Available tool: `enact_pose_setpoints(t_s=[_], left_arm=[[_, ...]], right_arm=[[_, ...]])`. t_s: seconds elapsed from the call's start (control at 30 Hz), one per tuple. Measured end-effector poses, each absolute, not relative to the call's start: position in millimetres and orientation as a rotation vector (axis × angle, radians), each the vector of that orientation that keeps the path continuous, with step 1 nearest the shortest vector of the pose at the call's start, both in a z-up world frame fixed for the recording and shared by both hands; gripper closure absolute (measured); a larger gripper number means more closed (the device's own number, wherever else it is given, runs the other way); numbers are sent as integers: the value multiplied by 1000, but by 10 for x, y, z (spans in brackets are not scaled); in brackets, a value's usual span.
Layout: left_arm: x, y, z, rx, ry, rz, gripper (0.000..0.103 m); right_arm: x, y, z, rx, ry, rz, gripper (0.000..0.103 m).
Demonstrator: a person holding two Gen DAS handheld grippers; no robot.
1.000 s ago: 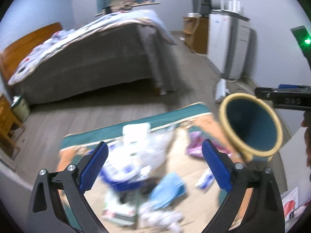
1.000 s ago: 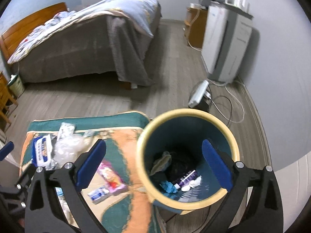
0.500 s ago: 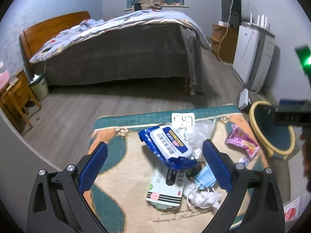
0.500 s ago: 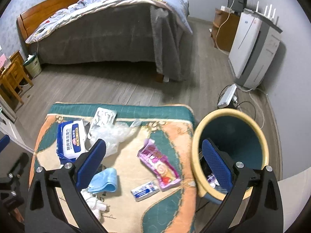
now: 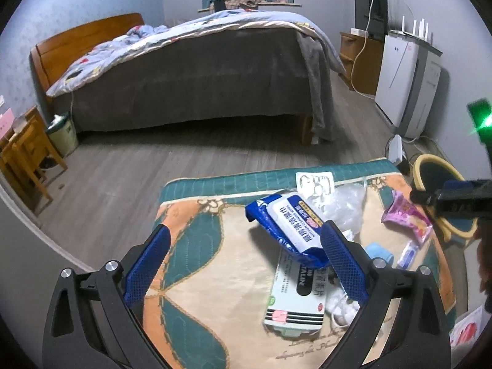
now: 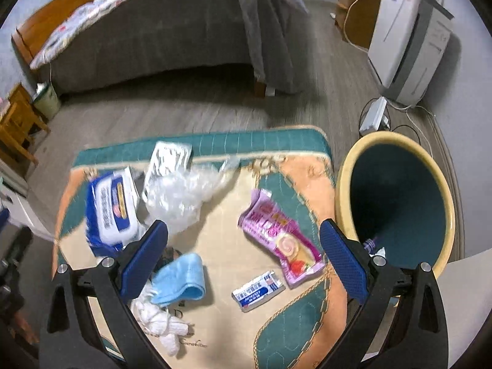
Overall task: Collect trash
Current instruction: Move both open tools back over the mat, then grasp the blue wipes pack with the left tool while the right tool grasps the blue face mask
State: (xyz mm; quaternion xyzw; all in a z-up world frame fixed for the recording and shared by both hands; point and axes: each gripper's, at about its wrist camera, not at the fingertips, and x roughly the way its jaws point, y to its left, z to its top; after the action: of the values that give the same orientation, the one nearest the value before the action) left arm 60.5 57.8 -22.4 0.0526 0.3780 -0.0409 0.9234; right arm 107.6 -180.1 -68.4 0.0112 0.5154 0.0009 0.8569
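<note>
Trash lies on a patterned table cover (image 5: 196,264) (image 6: 307,316): a blue wipes pack (image 5: 289,224) (image 6: 110,206), a white box (image 5: 298,295), clear plastic (image 6: 181,196), a pink snack wrapper (image 6: 283,240) (image 5: 406,215), a small sachet (image 6: 256,290), a blue mask (image 6: 181,279) and white wads (image 6: 160,319). A yellow-rimmed teal bin (image 6: 396,196) (image 5: 430,169) stands right of the table. My left gripper (image 5: 244,264) is open above the table's left half. My right gripper (image 6: 243,258) is open over the sachet and wrapper.
A bed (image 5: 196,73) with a grey cover fills the far side. A white appliance (image 5: 406,83) and a wooden cabinet (image 5: 359,58) line the right wall. Wooden stools (image 5: 24,150) and a small pale bin (image 5: 63,132) stand at the left. A power strip (image 6: 373,115) with cables lies near the teal bin.
Both grippers swung left, away from the teal bin, and back over the table. The right gripper came lower toward the wrapper and sachet. The left view shifted left, so the trash now sits at its right.
</note>
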Motion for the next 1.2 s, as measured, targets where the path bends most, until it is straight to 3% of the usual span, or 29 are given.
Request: enact_pose_setpoints(t_s=[0.37, 0.67, 1.2], left_arm=[[666, 609, -371, 148, 821, -110, 6], [726, 514, -501, 166, 858, -148, 6], [892, 51, -731, 214, 883, -311, 8]], right_arm=[[1034, -1573, -1104, 71, 1204, 65, 9], [1004, -1363, -1434, 64, 1368, 185, 75], [1084, -1804, -785, 82, 1198, 89, 78]])
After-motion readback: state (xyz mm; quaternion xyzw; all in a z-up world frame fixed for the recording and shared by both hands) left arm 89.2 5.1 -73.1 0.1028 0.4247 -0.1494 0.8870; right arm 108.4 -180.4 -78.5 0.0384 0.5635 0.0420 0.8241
